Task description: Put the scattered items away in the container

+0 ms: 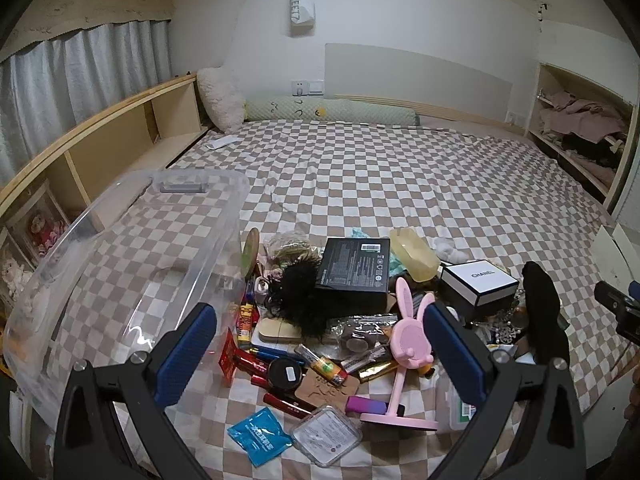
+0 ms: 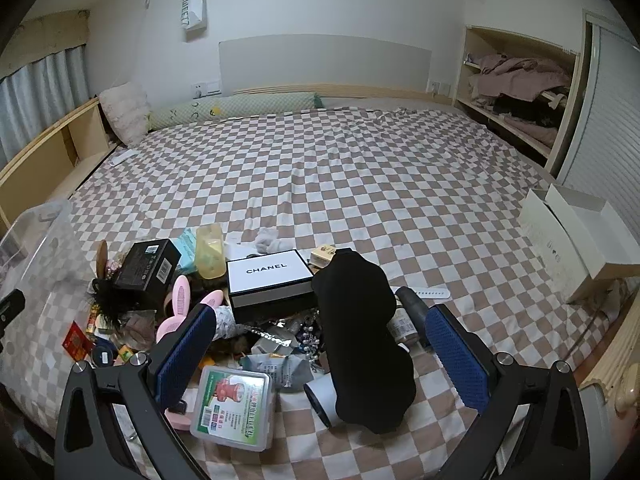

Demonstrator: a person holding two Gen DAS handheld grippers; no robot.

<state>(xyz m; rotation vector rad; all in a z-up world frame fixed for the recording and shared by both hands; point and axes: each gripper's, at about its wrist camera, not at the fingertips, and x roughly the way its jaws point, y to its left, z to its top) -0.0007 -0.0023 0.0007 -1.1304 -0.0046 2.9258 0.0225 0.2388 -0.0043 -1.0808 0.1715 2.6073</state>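
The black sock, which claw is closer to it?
The right claw. The black sock lies right between its open fingers. The left claw hangs over the pink bunny mirror, with the sock off to its right, past its finger.

You can read two texts. "CHANEL" in black capitals stands on the white lid of the black-and-white box (image 2: pixel 269 270) in the pile, legible from both wrist views. "SWEET7", printed lengthwise, stands on the white paper bag (image 1: pixel 301 4) hanging on the wall. Print on the other packages is too small to read
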